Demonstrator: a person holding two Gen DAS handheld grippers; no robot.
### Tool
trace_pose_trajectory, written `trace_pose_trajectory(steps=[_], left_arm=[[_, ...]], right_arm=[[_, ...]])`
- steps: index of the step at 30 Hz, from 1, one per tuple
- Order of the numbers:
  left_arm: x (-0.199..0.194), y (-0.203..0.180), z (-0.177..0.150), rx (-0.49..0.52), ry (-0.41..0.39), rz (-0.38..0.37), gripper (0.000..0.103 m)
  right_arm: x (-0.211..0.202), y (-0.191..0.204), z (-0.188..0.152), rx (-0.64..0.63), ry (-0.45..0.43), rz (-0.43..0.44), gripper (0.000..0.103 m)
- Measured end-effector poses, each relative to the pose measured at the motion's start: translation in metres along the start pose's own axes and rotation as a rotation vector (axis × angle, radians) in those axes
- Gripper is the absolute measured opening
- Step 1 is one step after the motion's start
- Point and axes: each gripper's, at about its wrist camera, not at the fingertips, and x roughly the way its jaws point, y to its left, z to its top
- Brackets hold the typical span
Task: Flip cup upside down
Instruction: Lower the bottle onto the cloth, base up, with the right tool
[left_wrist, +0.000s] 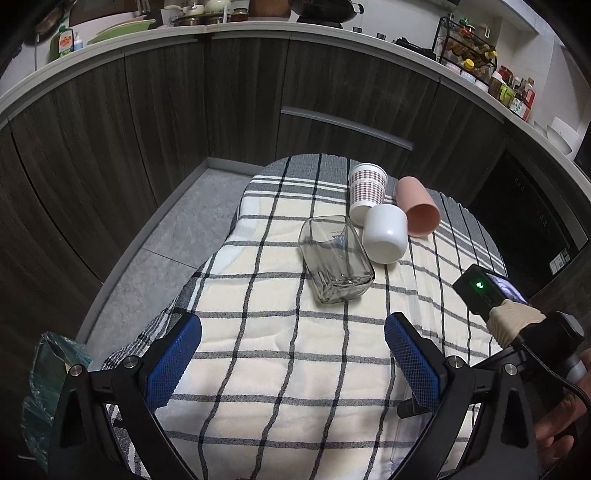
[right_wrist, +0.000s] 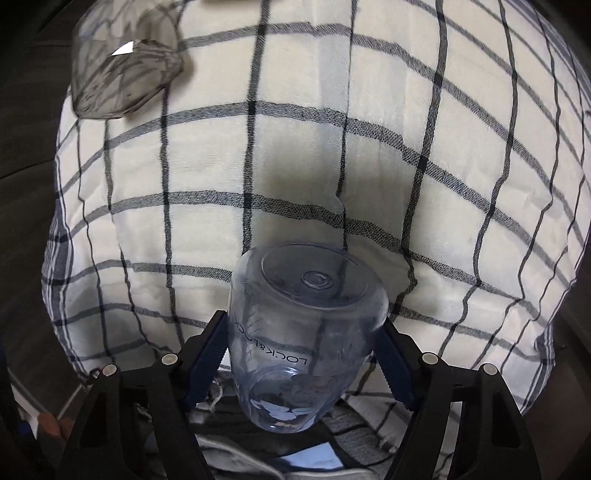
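My right gripper (right_wrist: 301, 332) is shut on a clear bluish plastic cup (right_wrist: 303, 317) printed "LOCK&LOCK". The cup's flat base faces away from the camera and its mouth points back toward me, over the checked cloth (right_wrist: 295, 166). My left gripper (left_wrist: 293, 334) is open and empty above the near part of the cloth (left_wrist: 295, 354). The right gripper's body and the hand holding it (left_wrist: 517, 325) show at the right edge of the left wrist view; the plastic cup is hidden there.
A smoky square glass (left_wrist: 334, 260) lies on its side mid-cloth; it also shows in the right wrist view (right_wrist: 118, 74). Beyond it are a white cup (left_wrist: 384, 232), a patterned paper cup (left_wrist: 365, 192) and a pink cup (left_wrist: 419, 208). Dark kitchen cabinets (left_wrist: 221, 110) stand behind.
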Motion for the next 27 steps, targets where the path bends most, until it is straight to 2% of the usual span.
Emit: trace_pose_trajectory(steps=[4, 7, 11, 15, 16, 20, 27], left_arm=[[-0.004, 0.001, 0.001, -0.006, -0.021, 0.017, 0.101], [-0.01, 0.005, 0.003, -0.02, -0.04, 0.028, 0.101], [-0.016, 0.009, 0.0, -0.035, -0.064, 0.042, 0.101], [-0.015, 0.011, -0.007, -0.029, -0.063, 0.063, 0.101], [-0.015, 0.011, -0.009, -0.024, -0.061, 0.069, 0.101], [-0.01, 0.01, -0.022, 0.0, -0.061, 0.098, 0.101], [0.003, 0.009, -0.041, 0.027, -0.047, 0.125, 0.101]], right_arm=[[-0.01, -0.001, -0.012, 0.018, -0.054, 0.019, 0.075], [-0.032, -0.002, -0.025, 0.027, -0.153, 0.039, 0.075], [-0.074, 0.013, -0.052, -0.006, -0.394, 0.022, 0.074], [-0.113, 0.018, -0.072, -0.051, -0.708, -0.096, 0.074], [-0.115, 0.022, -0.082, -0.057, -0.788, -0.127, 0.074], [-0.109, 0.019, -0.095, -0.06, -0.956, -0.208, 0.074], [-0.079, 0.022, -0.104, -0.046, -1.096, -0.268, 0.074]])
